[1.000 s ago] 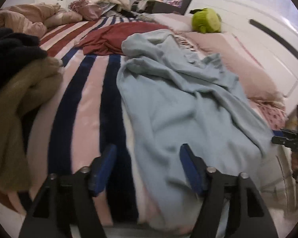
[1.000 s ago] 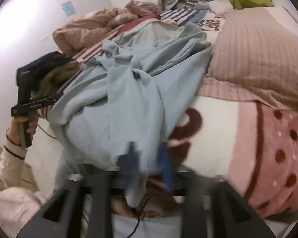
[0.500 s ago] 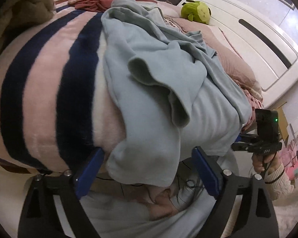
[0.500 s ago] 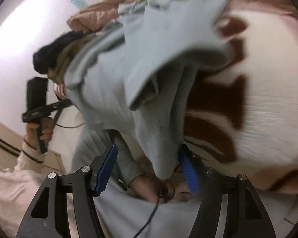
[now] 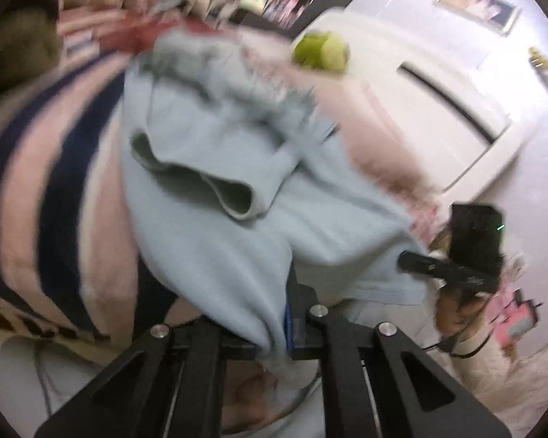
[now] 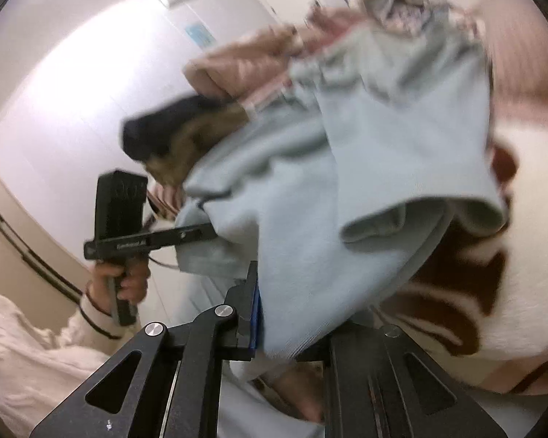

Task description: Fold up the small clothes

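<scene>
- Light blue garment (image 5: 215, 241): lying crumpled across the near edge of the bed and hanging down over it; 1 open cuff or hem is gaping on top of it in the left wrist view; both frames are motion-blurred.
- Left gripper (image 5: 274, 321): pinching a hanging fold of the light blue garment, its 2 fingers drawn close together with the cloth between them; a blue pad (image 5: 288, 323) is showing beside the fabric.
- Right gripper (image 6: 285, 325): clamping on the lower edge of the same garment (image 6: 310, 219), cloth filling the gap between the 2 fingers; 1 blue pad (image 6: 256, 323) is pressing against it.
- Striped blanket (image 5: 51, 189): pink, navy and white, lying under the garment.
- Green plush toy (image 5: 321, 53): sitting far back by the white headboard (image 5: 438, 109).
- Dark and olive clothes (image 6: 171, 138): lying piled at the bed's edge, beside the garment.
- Brown-and-white patterned cover (image 6: 493, 284): lying just right of the garment.
</scene>
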`<action>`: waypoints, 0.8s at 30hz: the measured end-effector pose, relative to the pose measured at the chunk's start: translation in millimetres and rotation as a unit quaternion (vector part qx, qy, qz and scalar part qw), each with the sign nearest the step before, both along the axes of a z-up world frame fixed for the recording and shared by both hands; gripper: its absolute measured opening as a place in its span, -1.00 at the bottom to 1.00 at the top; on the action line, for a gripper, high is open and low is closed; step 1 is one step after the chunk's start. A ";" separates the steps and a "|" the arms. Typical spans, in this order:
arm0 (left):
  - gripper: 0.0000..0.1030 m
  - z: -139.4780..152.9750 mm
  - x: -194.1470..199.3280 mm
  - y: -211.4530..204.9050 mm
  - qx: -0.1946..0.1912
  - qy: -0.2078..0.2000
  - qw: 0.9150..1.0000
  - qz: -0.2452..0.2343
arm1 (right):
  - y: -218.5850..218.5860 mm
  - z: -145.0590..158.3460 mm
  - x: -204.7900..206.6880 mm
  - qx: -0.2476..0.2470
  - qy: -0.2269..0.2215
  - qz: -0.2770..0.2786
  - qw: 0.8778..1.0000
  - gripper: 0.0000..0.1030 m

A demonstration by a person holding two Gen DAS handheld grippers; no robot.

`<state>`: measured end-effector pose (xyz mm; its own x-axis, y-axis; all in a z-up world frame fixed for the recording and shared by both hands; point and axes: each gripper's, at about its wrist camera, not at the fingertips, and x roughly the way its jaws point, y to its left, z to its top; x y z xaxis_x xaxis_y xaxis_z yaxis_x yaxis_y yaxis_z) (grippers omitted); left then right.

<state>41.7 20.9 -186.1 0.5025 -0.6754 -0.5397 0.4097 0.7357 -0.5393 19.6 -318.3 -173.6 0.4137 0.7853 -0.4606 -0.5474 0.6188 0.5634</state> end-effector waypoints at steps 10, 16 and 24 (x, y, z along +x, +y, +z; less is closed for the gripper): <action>-0.88 104.5 -76.6 31.1 -0.049 -0.117 0.992 -0.011 | -23.8 78.6 -54.8 0.064 -0.086 0.013 0.994 -0.88; -0.88 108.3 -65.2 29.7 0.001 -0.133 0.991 0.006 | -22.0 94.6 -48.0 0.025 -0.086 -0.001 0.996 -0.88; -0.88 137.3 33.5 11.4 0.049 -0.166 0.985 0.013 | -23.8 125.1 57.0 -0.038 -0.089 -0.046 0.994 -0.88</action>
<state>75.2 32.3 -48.8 0.6791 -0.6130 -0.4039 0.5321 0.7900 -0.3045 76.6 -342.0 -48.5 0.5624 0.7062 -0.4301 -0.5727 0.7079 0.4134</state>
